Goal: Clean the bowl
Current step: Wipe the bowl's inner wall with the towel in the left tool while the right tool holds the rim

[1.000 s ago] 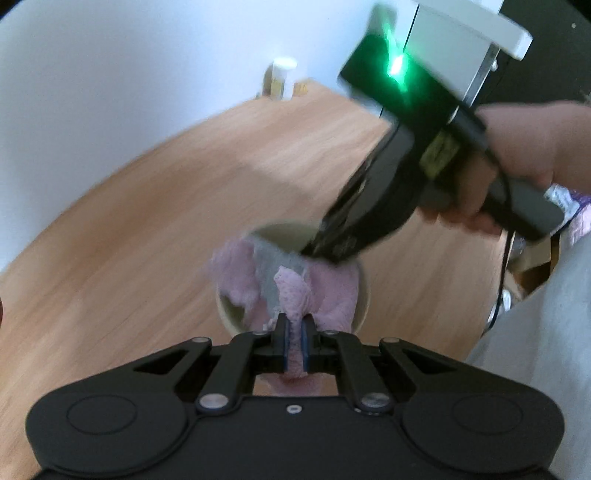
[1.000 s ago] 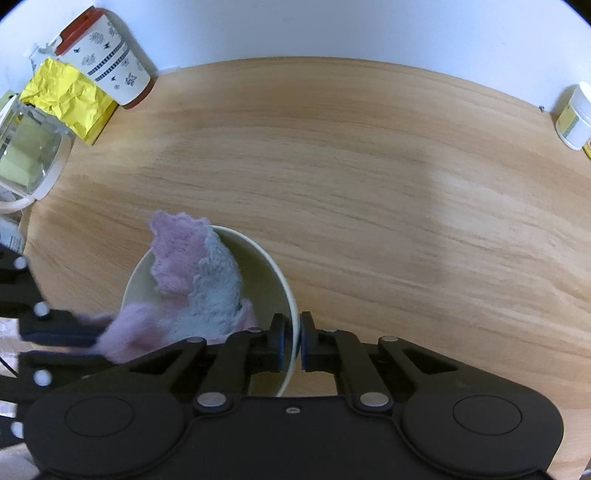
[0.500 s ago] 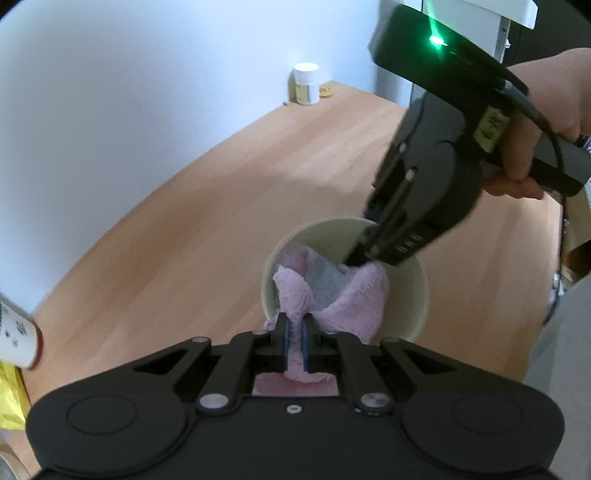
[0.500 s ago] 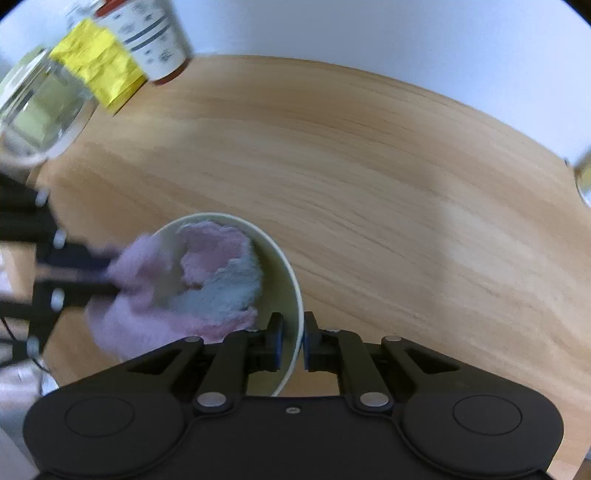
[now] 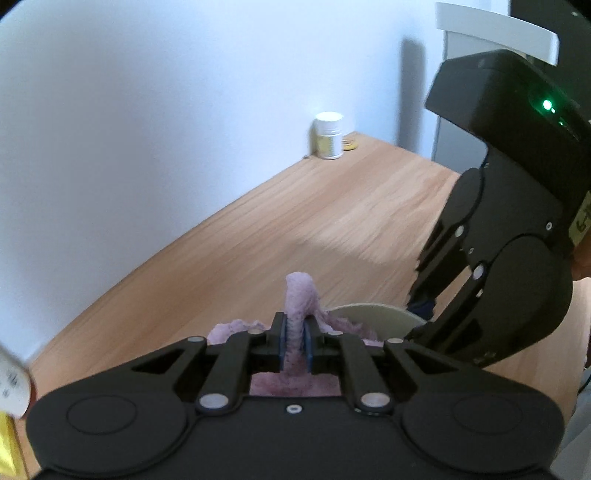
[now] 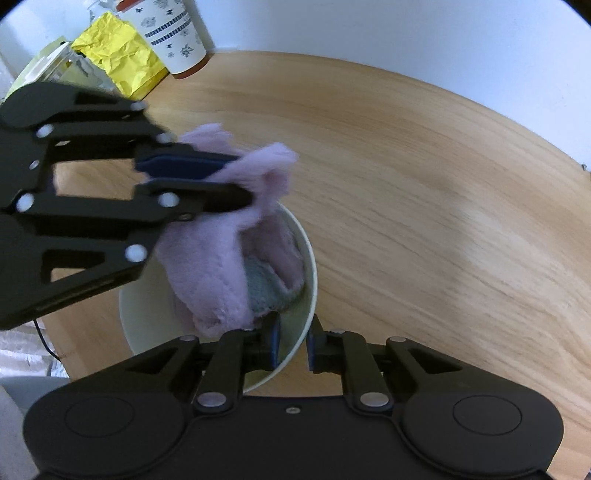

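Note:
A cream bowl [image 6: 312, 273] stands on the wooden table [image 6: 443, 184]; in the left wrist view only its far rim [image 5: 373, 308] shows. A pink and grey cloth [image 6: 207, 266] hangs partly inside the bowl. My left gripper [image 6: 240, 177] pinches the cloth's upper fold [image 5: 299, 291] between its blue pads, and its jaws [image 5: 294, 325] are just starting to ease apart. My right gripper [image 6: 293, 332] straddles the bowl's near rim. Its jaws are opening, with gaps showing on both sides of the rim. From the left wrist view the right gripper [image 5: 419, 319] reaches down at the bowl's right edge.
A patterned paper cup [image 6: 173, 33], a crumpled yellow bag [image 6: 118, 59] and a clear container [image 6: 55, 66] stand at the table's far left by the wall. A white-lidded jar [image 5: 328, 136] sits at the far end, near a white cabinet [image 5: 495, 26].
My left gripper has drawn the cloth up out of the bowl's bottom and shifted over it. The right gripper's pads, earlier clamped on the rim, have parted from it.

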The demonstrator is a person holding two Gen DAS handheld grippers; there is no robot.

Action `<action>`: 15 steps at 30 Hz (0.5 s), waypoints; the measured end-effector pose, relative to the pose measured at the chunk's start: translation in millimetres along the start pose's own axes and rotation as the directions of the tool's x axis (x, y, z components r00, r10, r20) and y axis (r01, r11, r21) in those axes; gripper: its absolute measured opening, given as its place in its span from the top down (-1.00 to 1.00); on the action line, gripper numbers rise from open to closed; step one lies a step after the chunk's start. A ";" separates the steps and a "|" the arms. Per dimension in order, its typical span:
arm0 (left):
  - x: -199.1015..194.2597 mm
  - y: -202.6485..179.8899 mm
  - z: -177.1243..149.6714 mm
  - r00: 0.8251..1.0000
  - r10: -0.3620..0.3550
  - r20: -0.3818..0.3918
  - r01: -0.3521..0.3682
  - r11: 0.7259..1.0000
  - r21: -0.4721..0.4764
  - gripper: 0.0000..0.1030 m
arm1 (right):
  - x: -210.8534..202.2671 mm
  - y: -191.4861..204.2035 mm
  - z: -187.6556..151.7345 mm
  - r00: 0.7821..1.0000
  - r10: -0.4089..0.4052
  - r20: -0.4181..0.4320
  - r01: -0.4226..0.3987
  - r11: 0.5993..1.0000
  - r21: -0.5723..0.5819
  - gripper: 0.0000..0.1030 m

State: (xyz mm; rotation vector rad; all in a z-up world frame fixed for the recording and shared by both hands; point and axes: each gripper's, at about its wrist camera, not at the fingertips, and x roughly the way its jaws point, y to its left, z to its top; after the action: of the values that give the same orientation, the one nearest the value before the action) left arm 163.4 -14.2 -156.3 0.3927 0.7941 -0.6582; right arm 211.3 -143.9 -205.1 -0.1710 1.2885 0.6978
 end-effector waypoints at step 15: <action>11.4 -10.8 2.3 0.966 -0.260 0.005 0.255 0.953 0.164 0.88 | 1.9 -2.6 -1.9 1.000 0.004 0.010 -0.005 1.000 0.021 0.68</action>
State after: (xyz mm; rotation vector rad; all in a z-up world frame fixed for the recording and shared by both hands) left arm 163.2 -27.9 -164.3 0.4312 0.7752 -0.9752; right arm 211.4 -146.2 -208.1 -0.1475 1.2868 0.6880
